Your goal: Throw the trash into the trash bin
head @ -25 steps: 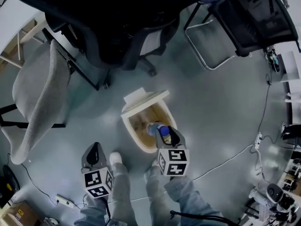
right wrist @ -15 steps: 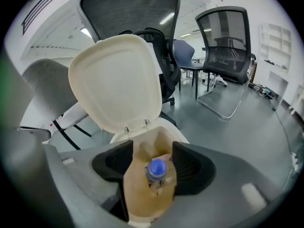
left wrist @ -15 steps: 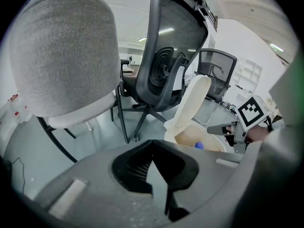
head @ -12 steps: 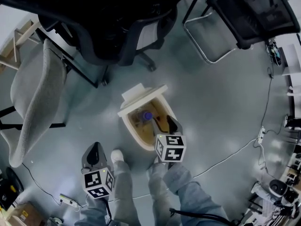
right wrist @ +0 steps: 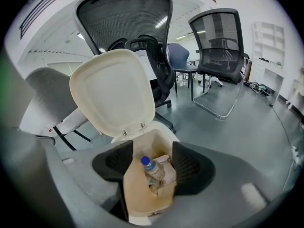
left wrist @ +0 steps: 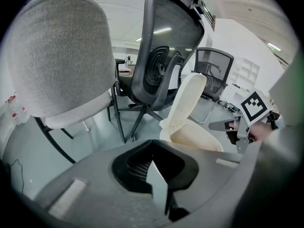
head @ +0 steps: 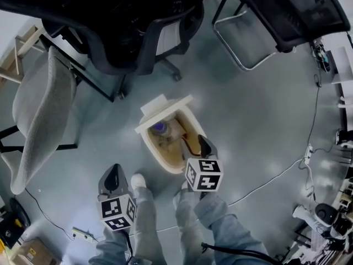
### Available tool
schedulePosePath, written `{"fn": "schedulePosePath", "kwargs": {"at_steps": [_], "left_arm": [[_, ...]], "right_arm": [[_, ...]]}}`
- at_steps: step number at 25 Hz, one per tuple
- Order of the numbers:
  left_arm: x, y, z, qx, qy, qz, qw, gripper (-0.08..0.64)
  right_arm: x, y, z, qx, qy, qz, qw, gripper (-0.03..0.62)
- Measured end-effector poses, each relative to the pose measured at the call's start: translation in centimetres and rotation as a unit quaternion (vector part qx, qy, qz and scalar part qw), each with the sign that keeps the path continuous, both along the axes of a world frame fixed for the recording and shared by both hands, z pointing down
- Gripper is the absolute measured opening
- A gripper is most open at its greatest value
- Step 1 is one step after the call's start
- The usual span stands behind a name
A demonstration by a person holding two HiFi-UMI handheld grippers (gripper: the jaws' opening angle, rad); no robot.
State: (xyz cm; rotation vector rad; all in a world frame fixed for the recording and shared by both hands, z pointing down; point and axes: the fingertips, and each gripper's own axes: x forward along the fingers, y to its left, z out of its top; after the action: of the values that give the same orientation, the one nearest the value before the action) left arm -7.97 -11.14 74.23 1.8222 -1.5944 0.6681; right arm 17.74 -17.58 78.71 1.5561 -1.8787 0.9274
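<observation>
In the middle of the head view, on the grey floor (head: 253,120), stands the cream trash bin (head: 150,150) with its lid (head: 164,109) tipped up and back. A plastic bottle (head: 161,127) with a blue cap lies inside it, resting on other scraps near the lid end. The right gripper (head: 205,146) hangs over the bin's lower right rim. Its jaws are spread wide and grip nothing; the bottle shows between them, but down in the bin and clear of the pads. At lower left the left gripper (head: 112,176) is off to the side of the bin, next to the person's white shoe (head: 135,184), with its jaws together and nothing in them. A grey padded chair (head: 41,115) fills the left of the frame, and a black mesh chair (head: 127,32) the top.
</observation>
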Motion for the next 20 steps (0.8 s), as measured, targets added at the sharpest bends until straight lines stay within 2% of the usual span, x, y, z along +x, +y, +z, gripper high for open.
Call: {"fn": "schedulePosePath", "kwargs": {"at_steps": [11,15,20], "left_arm": [[1.5,0.5,-1.0,0.009,0.002,0.007,0.9999,0.009],[2.1,0.6,-2.9,0.018,0.007,0.001,0.9998,0.009],[3.4,0.4,-7.8,0.036,0.018,-0.003,0.9992,0.009]], "right_arm": [[1.2,1.5,-2.5,0.015,-0.008,-0.005,1.0,0.258],[1.5,3.0,-5.0,0.015,-0.016,-0.006,1.0,0.207],[1.8,5.6,-10.7,0.02,-0.014,-0.016,1.0,0.16]]}}
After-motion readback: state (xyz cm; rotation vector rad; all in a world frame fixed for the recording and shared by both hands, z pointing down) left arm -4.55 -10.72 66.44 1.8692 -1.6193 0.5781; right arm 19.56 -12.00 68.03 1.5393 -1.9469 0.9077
